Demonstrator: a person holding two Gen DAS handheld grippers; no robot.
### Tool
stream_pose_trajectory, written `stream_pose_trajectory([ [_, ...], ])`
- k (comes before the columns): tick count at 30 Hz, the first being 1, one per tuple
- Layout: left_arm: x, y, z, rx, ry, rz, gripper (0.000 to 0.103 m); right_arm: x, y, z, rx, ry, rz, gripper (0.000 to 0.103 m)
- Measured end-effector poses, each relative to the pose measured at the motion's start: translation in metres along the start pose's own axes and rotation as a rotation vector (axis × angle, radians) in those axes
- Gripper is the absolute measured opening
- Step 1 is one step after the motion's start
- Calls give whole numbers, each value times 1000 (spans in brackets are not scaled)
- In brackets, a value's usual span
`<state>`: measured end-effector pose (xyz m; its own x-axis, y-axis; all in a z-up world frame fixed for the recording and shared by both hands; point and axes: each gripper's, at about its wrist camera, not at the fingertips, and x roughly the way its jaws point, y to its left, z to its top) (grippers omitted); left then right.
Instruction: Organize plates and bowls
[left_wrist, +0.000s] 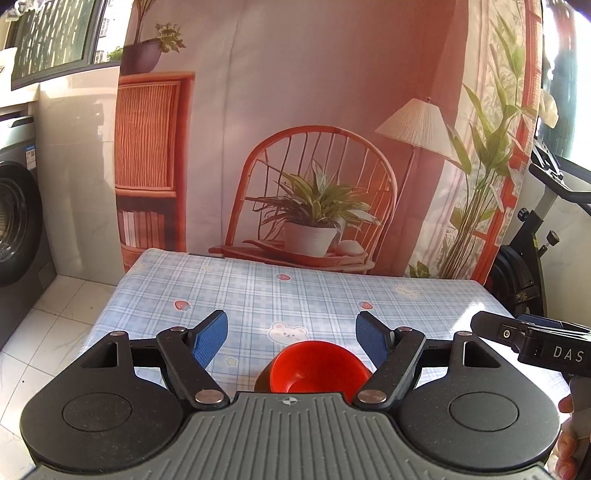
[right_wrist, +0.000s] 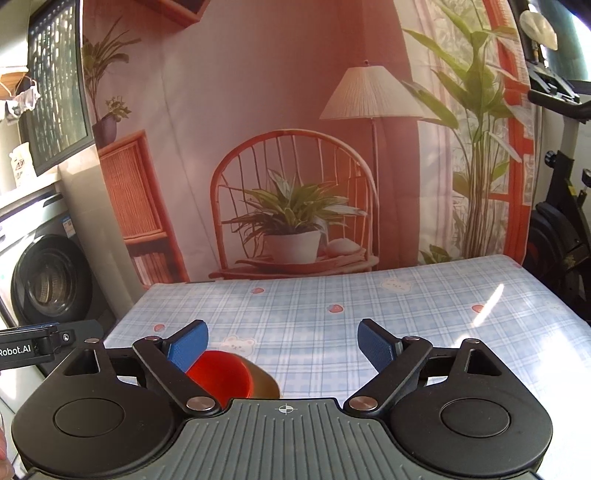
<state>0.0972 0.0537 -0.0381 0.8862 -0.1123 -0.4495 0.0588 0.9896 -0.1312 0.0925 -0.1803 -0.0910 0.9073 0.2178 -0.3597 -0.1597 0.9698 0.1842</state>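
Observation:
A red bowl (left_wrist: 317, 369) sits on a dark brown plate (left_wrist: 263, 382) near the front edge of the table. In the left wrist view it lies just below and between my open fingers. My left gripper (left_wrist: 291, 334) is open and empty above it. In the right wrist view the red bowl (right_wrist: 221, 373) and the brown plate (right_wrist: 267, 384) lie at lower left, partly behind my left finger (right_wrist: 186, 345). My right gripper (right_wrist: 282, 345) is open and empty. The near parts of bowl and plate are hidden by the gripper bodies.
The table has a blue checked cloth (left_wrist: 295, 295) with bears and strawberries. A printed backdrop (left_wrist: 314, 147) hangs behind it. A washing machine (right_wrist: 48, 284) stands at the left, an exercise bike (right_wrist: 561, 221) at the right. The right gripper (left_wrist: 532, 339) shows beside the left.

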Motion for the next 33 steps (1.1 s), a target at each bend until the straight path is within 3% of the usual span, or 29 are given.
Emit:
stream_pose_trajectory([
  [2,-15,-5,7,9,-39,0,86,-15,-3,7,1,-30,1,102],
  [7,-47,-19,25,14,-111,21,88,-50,-3,21,-19,-101,-14,103],
  [11,-64,-23,34,-22,-123,-39,89,-74,-1,28,-32,-134,-5,103],
  [17,-81,-31,42,-17,-131,-48,89,-99,1,36,-48,-171,-10,103],
  [25,-107,-49,44,75,-207,8,89,-118,0,39,-35,-204,-13,103],
  [30,-116,-46,45,44,-204,-25,89,-124,3,38,-41,-207,-9,103],
  [33,-120,-47,43,59,-222,13,89,-125,4,38,-39,-209,-12,103],
])
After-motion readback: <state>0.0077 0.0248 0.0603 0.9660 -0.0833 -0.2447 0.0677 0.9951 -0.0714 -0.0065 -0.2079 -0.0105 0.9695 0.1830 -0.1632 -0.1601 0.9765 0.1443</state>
